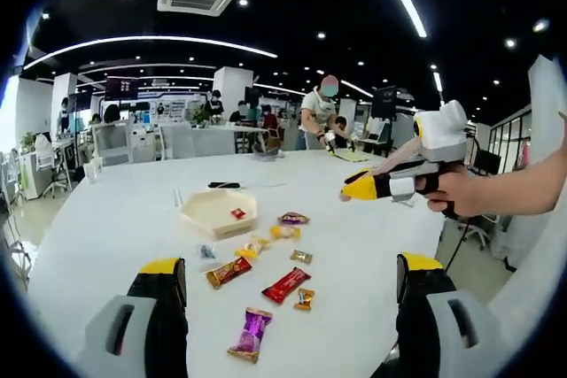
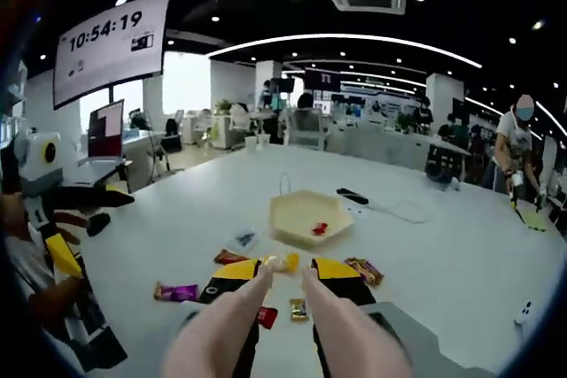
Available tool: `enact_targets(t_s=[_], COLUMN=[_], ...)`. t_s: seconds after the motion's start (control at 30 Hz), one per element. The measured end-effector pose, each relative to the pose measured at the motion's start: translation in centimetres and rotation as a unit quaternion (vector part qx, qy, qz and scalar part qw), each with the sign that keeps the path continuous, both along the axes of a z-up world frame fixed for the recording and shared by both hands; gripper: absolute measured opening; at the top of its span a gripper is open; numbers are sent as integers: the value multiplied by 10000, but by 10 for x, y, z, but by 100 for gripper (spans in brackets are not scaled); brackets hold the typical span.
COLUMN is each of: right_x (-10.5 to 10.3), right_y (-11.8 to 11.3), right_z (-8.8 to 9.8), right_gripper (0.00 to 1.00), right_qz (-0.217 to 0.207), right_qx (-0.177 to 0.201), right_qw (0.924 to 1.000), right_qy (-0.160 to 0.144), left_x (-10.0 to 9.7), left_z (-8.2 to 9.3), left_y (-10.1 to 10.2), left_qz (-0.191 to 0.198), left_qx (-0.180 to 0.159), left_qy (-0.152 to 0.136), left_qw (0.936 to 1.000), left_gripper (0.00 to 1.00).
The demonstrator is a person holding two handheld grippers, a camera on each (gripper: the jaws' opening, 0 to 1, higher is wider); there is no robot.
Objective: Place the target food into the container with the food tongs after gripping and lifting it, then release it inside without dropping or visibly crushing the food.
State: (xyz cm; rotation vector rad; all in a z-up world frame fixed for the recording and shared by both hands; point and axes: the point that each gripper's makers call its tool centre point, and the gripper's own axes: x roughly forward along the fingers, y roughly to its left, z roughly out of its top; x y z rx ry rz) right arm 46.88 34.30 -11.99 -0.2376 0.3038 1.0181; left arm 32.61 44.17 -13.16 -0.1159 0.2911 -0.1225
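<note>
Right gripper [image 2: 285,273] is seen holding pale food tongs [image 2: 266,325], their tips a little apart just short of a yellow candy [image 2: 285,261] lying on the white surface [image 2: 461,245]. Straight beyond it, the hexagonal container [image 2: 306,216] is set, one red sweet inside. Left gripper [image 1: 292,276] is held spread wide, well back from the scattered wrappers.
</note>
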Motion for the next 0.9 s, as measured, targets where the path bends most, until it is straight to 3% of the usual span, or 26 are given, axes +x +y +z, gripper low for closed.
enact_targets(t_s=[0.17,0.37,0.63,0.83,0.9], right_x=[-13,-3,32,70,82], right_y=[-5,-5,3,0,0], right_z=[19,50,74,87,90], right_gripper=[21,22,22,22,22], right_qz=[-11,-3,200,340,384], right_qx=[-44,3,-140,-111,-58], right_qw=[9999,9993,9975,9971,9978], right_qy=[-143,-387,-663,-674,-547], left_x=[-14,-12,4,22,26], left_z=[7,13,37,51,50], left_y=[-5,-4,-4,-13,-14], left_qz=[-23,-46,-66,-83,-1], left_qx=[-114,-212,-469,-456,-423], left_qy=[-146,-184,-492,-668,-614], left_qw=[9998,9996,9977,9967,9972], left_gripper=[99,99,99,99,99])
